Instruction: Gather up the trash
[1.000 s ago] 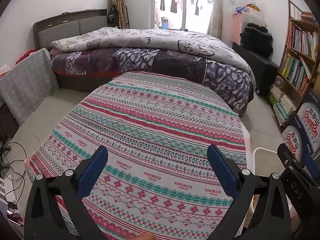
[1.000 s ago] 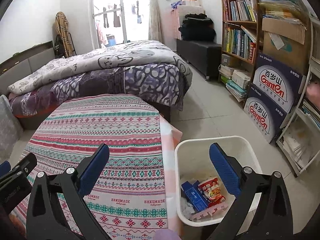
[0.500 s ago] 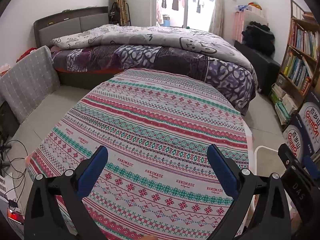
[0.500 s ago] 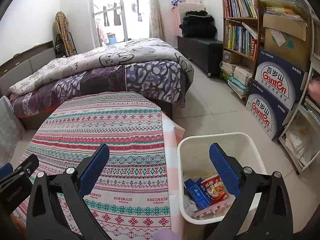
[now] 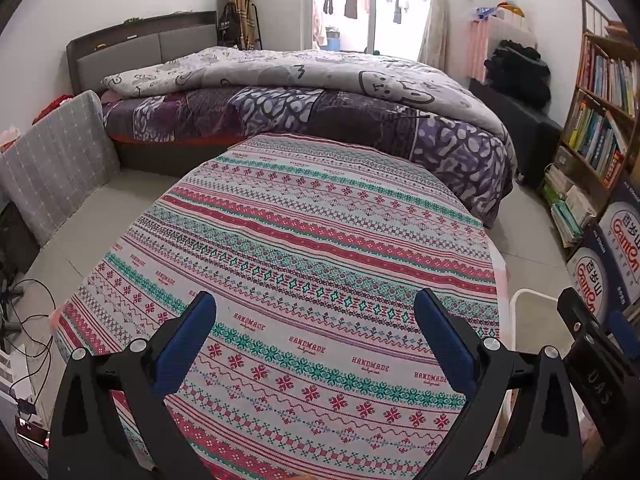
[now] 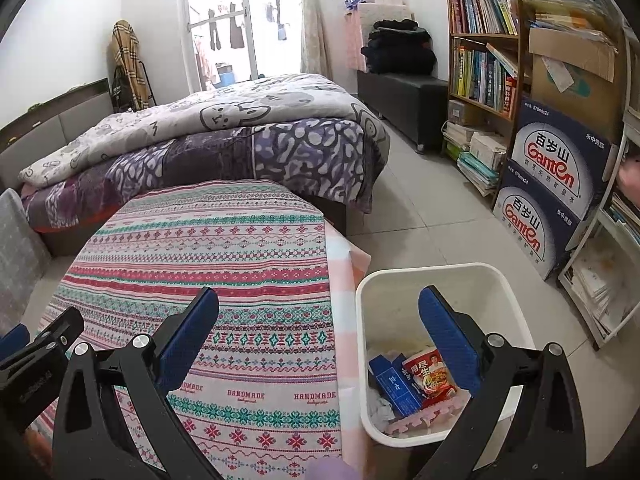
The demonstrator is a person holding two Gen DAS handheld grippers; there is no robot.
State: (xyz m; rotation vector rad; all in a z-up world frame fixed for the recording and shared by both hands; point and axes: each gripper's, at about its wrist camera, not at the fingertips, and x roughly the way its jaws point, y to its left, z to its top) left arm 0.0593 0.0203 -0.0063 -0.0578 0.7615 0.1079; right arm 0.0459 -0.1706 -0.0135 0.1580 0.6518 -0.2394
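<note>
A white trash bin point(image 6: 500, 280) stands on the floor right of the table; inside lie a red snack packet point(image 6: 430, 372), a blue box point(image 6: 394, 388), crumpled paper and a pink foam piece point(image 6: 424, 414). My right gripper point(image 6: 320, 332) hangs open and holds nothing, straddling the table's right edge and the bin. My left gripper point(image 5: 316, 336) is open too, above the patterned tablecloth point(image 5: 304, 248), nothing between its blue fingers. The bin's rim point(image 5: 532, 296) shows at the right of the left wrist view. No loose trash lies on the tablecloth point(image 6: 224, 264).
A bed with a grey quilt point(image 5: 304, 80) lies behind the table. Bookshelves point(image 6: 484, 52) and stacked water cartons point(image 6: 556, 184) line the right wall. A grey cushion point(image 5: 52, 160) and cables point(image 5: 28, 320) sit at the left on the tiled floor point(image 6: 420, 208).
Both cameras have drifted slightly back and up, so the table and bin sit a little lower and further off. Both grippers stay open and hold nothing.
</note>
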